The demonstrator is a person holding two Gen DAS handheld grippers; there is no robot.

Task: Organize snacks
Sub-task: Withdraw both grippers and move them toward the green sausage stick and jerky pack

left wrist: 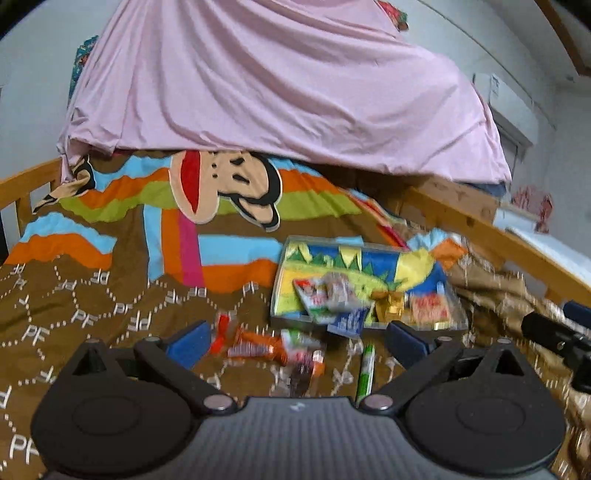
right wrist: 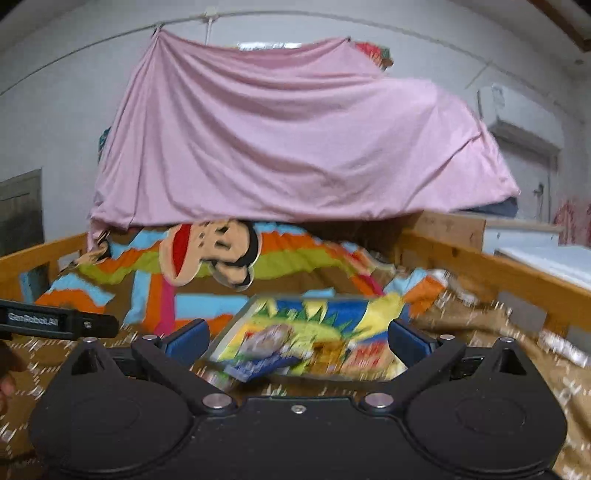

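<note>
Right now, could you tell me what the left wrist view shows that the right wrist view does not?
Only the left wrist view shows the loose snacks on the blanket: an orange packet and a green stick. Only the right wrist view shows the line holding the pink sheet. Both show the clear tray of snacks, with both grippers open.
</note>
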